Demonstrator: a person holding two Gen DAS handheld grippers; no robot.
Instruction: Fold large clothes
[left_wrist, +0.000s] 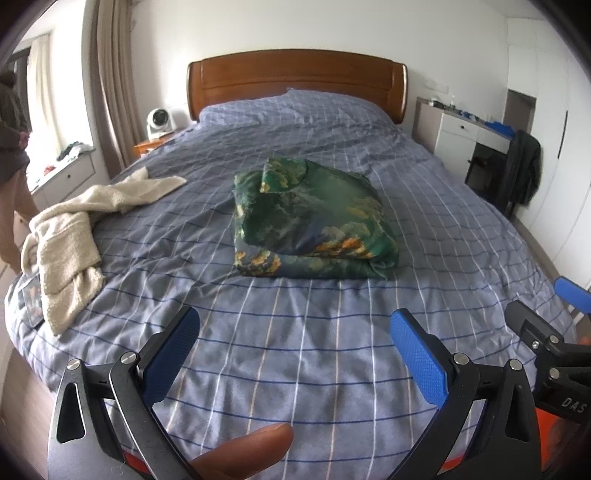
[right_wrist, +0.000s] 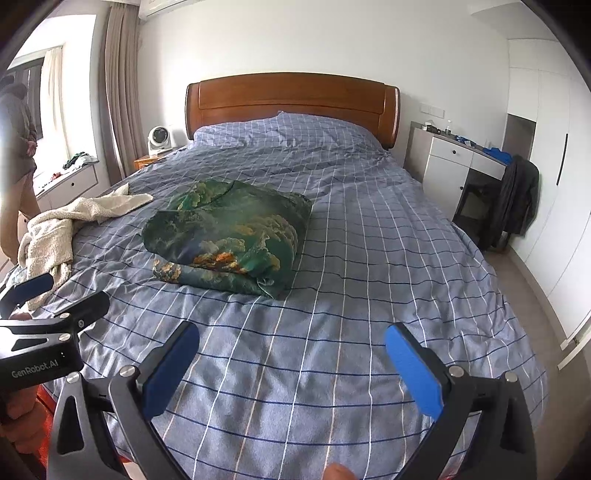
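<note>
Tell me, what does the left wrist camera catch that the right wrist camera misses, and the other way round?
Only the left wrist view shows the dark printed card half under the cream robe, and the right gripper from outside, at the frame's right edge.

Only the right wrist view shows the air conditioner above the curtain, and the left gripper's body lettered GenRobot.AI.

Both show the folded green patterned garment on the checked blue bedcover, the unfolded cream robe at the left, the wooden headboard, the white fan, and an open left gripper and open right gripper.
</note>
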